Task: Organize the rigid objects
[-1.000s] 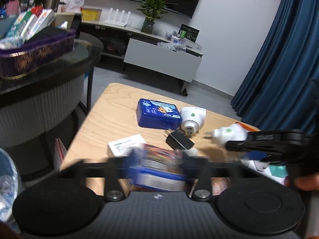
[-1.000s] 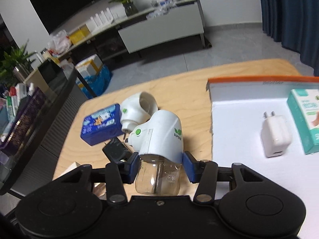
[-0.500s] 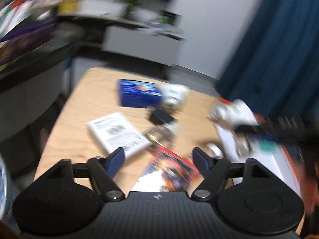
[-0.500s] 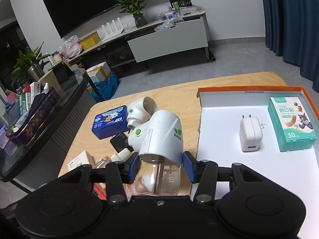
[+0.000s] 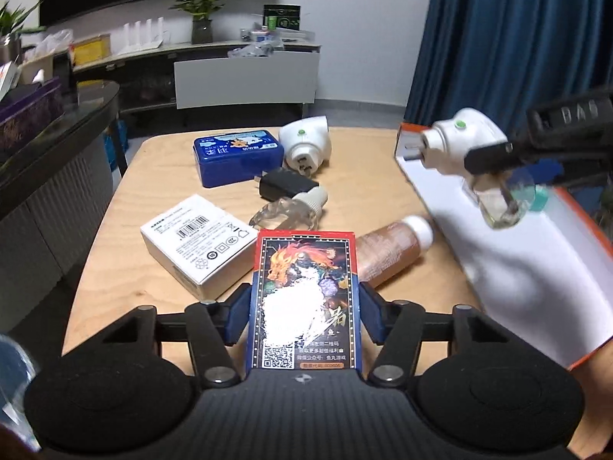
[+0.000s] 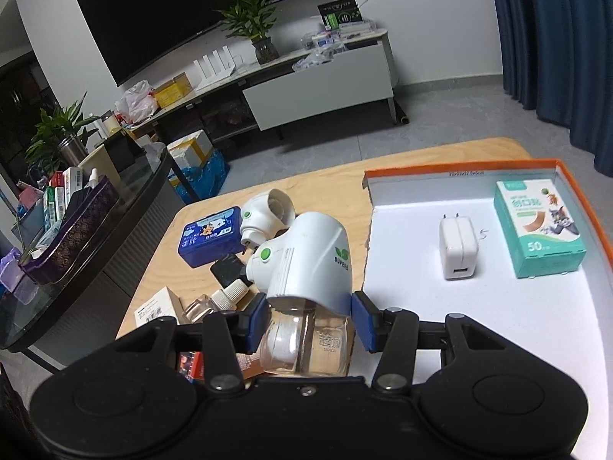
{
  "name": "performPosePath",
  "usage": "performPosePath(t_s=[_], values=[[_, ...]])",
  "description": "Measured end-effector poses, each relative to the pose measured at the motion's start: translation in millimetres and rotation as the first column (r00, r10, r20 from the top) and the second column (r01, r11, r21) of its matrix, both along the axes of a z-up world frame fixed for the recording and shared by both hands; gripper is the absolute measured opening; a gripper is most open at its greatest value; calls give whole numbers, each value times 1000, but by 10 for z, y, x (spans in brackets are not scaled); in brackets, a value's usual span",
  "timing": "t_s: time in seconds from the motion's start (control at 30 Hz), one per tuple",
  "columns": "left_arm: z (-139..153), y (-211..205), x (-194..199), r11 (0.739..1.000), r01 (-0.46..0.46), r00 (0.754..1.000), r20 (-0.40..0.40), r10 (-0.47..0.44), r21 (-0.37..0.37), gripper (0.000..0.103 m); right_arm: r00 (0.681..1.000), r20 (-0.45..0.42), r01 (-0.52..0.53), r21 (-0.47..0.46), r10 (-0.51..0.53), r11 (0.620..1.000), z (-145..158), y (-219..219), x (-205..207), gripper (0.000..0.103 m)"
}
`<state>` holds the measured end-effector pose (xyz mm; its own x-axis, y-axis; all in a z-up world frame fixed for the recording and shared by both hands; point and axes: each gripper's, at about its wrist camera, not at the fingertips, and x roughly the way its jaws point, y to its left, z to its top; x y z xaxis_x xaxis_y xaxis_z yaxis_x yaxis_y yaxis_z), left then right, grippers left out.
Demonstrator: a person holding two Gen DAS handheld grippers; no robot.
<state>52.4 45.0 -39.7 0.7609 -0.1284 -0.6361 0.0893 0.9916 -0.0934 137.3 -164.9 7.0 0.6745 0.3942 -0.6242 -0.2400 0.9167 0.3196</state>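
Glossy card box (image 5: 305,299), clear-bottled white vaporizer (image 6: 306,268)

A dark television (image 6: 184,19), potted plant (image 6: 256,30) and blue curtain (image 5: 509,30) stand behind.

Card box (image 5: 304,299) flat; vaporizer (image 6: 306,268) above tray (image 6: 498,345).

Pale matt wood table (image 5: 126,199); glossy printed card box (image 5: 304,299); clear glass bottle (image 6: 306,341).
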Motion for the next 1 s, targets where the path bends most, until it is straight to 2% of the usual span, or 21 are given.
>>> performPosePath(t_s=[0.17,0.4,0.6,0.77,0.9,1.0], values=[[233,-60,-38,998,-22,998,59,25,-55,59,999,50,17,-29,-16,999,81,-77,-95,57],[599,-347,-14,996,39,990,136,-27,-85,59,991,114,72,-52,-66,996,224,-328,-266,57],[734,-773,166,980,136,985,125,-118,-148,59,974,155,178,-80,-164,981,353,-733,-430,57],[891,-1200,345,959,237,967,134,-217,-156,59,943,194,294,-95,-272,951,474,-1159,-565,57],[895,-1457,403,956,253,960,161,-229,-146,59,919,205,361,-87,-337,929,442,-1423,-628,57],[768,-1544,394,955,250,965,127,-231,-162,59,920,184,365,-79,-346,928,333,-1506,-636,57]])
